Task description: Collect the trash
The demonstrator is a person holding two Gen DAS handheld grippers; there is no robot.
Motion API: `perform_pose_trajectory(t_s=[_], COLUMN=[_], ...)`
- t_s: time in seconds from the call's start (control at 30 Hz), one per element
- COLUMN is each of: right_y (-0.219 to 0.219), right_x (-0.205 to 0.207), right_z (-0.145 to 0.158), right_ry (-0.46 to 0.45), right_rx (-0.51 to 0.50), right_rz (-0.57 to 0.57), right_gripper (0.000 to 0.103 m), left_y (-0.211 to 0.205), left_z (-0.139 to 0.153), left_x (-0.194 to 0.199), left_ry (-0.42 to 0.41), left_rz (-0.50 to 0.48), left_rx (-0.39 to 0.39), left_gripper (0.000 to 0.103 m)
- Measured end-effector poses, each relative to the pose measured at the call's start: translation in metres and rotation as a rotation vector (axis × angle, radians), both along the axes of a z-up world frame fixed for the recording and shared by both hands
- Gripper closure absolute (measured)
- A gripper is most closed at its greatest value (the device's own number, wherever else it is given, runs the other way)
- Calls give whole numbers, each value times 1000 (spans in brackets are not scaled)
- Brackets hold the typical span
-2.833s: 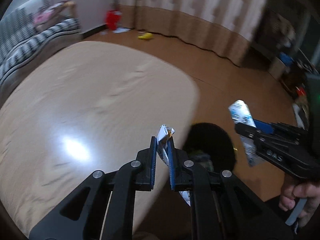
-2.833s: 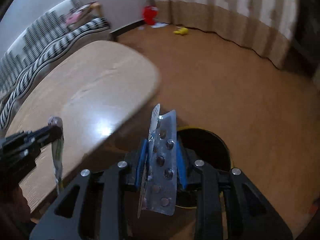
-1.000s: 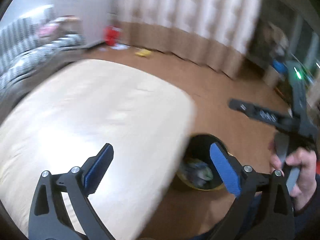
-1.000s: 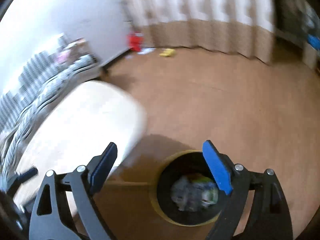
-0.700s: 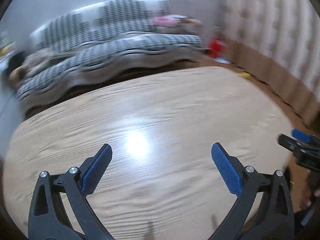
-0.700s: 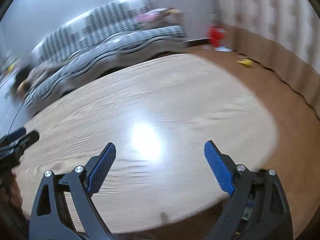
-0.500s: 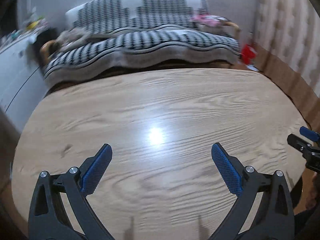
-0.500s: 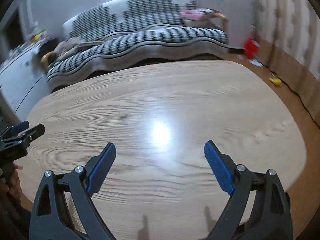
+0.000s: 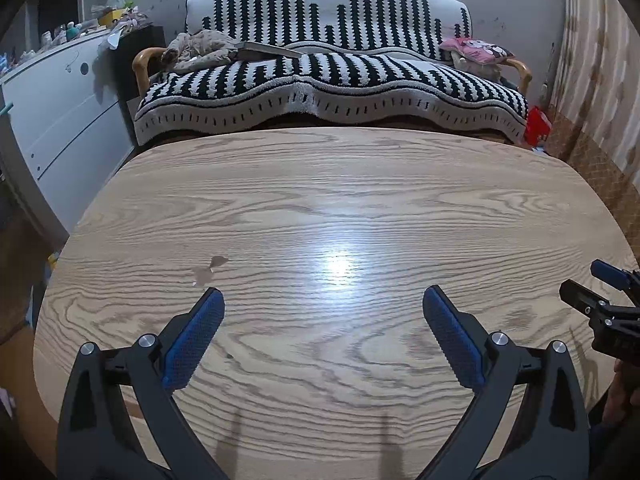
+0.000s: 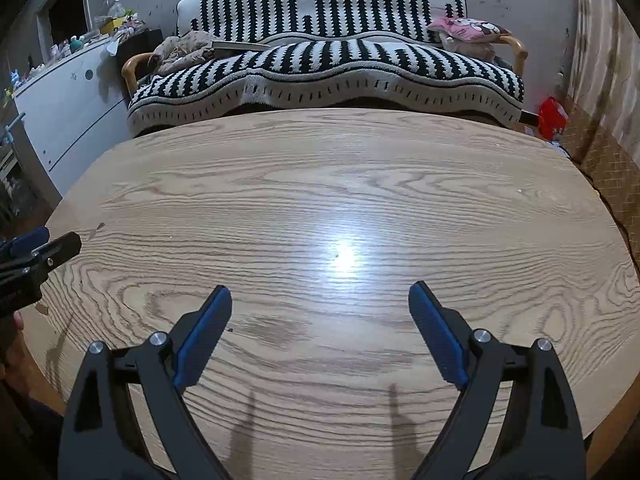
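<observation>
Oval wood-grain table fills both wrist views, w/ a bright lamp glare near its middle and a small dark stain toward its left edge. Left gripper hangs over the near edge, jaws spread wide, blue pads apart, nothing between them. Right gripper likewise: jaws spread wide, nothing pinched, over the near edge beside the left one. Each shows at the side of the other's view: right tip at the table's right edge, left tip at its left edge. Thin finger shadows fall on the wood just below both. No trash visible on the tabletop in either view; where the trash is can't be told. Beyond the far edge: sofa w/ black-and-white patterned cover, rumpled cloth at its left end, pink cushion at its right. White dresser w/ clutter on top along the left wall. Red item on the floor by the curtain at right.
</observation>
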State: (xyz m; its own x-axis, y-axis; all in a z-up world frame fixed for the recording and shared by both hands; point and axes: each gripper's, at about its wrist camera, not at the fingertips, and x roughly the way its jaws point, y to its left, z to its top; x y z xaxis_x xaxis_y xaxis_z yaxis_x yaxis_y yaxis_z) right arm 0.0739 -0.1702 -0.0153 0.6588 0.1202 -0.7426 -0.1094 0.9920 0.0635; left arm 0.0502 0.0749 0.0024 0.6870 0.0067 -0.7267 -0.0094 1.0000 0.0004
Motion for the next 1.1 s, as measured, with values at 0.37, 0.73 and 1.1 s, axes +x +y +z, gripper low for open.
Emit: perform_pose_trajectory(t_s=[0.37,0.73,1.1], right_y=[-12,-21,-23], right_x=[1,-3,-4], right_z=[-7,-10,-12], right_ry=[14,22,27], right_rx=[2,7,1], right_rz=[-25,-41,-45], right_gripper=[16,16,16], left_y=[-3,-6,-7], left_z=[0,0,-1], left_x=[1,0,-1], left_ry=[-11,-11,-9], left_rz=[-19,-22,-21], left_rx=[-12,-9,-7], left_gripper=[7,7,7])
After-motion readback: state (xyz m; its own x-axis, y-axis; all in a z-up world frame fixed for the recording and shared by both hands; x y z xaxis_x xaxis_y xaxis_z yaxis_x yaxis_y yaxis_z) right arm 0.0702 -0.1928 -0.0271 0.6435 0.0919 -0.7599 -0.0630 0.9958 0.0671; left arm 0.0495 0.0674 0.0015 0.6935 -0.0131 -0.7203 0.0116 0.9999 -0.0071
